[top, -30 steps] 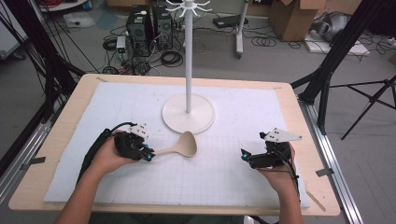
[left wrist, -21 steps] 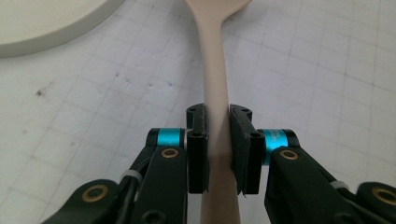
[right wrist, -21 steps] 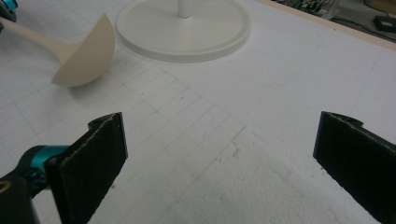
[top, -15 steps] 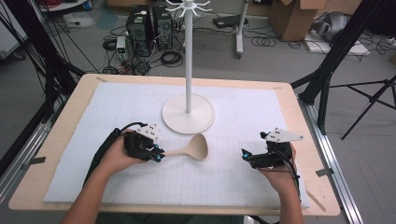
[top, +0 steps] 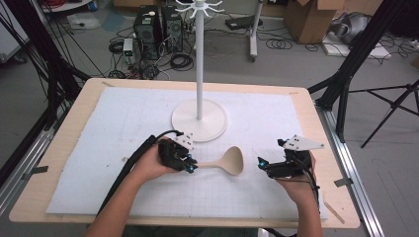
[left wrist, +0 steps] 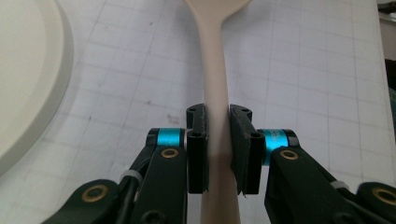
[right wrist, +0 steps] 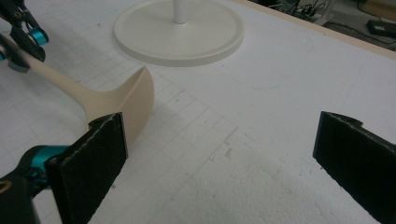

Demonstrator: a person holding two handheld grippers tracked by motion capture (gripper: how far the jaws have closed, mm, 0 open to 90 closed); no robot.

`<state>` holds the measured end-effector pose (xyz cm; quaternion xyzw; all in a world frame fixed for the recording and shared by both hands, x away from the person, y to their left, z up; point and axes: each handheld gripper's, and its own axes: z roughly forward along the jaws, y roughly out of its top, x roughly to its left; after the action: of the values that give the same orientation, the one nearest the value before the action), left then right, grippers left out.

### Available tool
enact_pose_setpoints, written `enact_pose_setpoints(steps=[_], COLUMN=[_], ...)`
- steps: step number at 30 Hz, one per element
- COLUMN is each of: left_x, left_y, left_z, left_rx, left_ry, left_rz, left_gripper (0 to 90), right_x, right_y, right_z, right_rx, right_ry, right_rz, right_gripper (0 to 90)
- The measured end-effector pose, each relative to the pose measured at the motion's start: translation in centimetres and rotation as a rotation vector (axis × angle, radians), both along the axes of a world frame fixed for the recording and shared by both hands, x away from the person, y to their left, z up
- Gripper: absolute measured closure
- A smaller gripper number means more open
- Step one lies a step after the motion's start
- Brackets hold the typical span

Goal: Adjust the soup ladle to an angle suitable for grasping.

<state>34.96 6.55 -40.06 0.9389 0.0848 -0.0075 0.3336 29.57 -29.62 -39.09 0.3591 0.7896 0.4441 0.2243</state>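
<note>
A beige spoon lies level over the white gridded mat, its bowl pointing right. My left gripper is shut on its handle; in the left gripper view the black pads clamp the handle of the spoon from both sides. My right gripper stands open just right of the spoon's bowl, with nothing between its jaws. In the right gripper view the spoon's bowl sits beside the left pad, and the left gripper shows at the far left.
A white stand with a round base and tall pole rises at the mat's middle back. The mat covers a wooden table. Cables, computer cases and boxes lie on the floor beyond.
My left gripper has carried the spoon to the right, bringing its bowl close to the right gripper. The right gripper has stayed in place.
</note>
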Motion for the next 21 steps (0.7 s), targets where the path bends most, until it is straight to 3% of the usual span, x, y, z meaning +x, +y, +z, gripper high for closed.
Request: enact_pose_setpoints(steps=[8,14,18,21], left_x=[0.7,1.0,1.1,1.1], left_y=[-3.4,-5.3,-5.7,-5.8], left_z=[-1.2,-1.8,-2.3,-2.5], left_rx=[-0.020,-0.057,-0.052,-0.016], left_ry=[0.020,0.022,0.043,0.048], left_rz=[-0.037,-0.053,-0.042,-0.046], left_gripper=[77.3,77.2,76.9,75.9], right_x=[-0.2,-0.2,-0.2,-0.2], right_y=[-0.2,-0.4,-0.4,-0.4], right_z=[0.3,0.3,0.3,0.3], right_rx=[0.010,0.013,0.013,0.018], right_ry=[-0.008,-0.012,-0.013,-0.011], right_rz=[-0.003,-0.006,-0.004,-0.006], right_gripper=[1.5,1.5,1.5,1.5])
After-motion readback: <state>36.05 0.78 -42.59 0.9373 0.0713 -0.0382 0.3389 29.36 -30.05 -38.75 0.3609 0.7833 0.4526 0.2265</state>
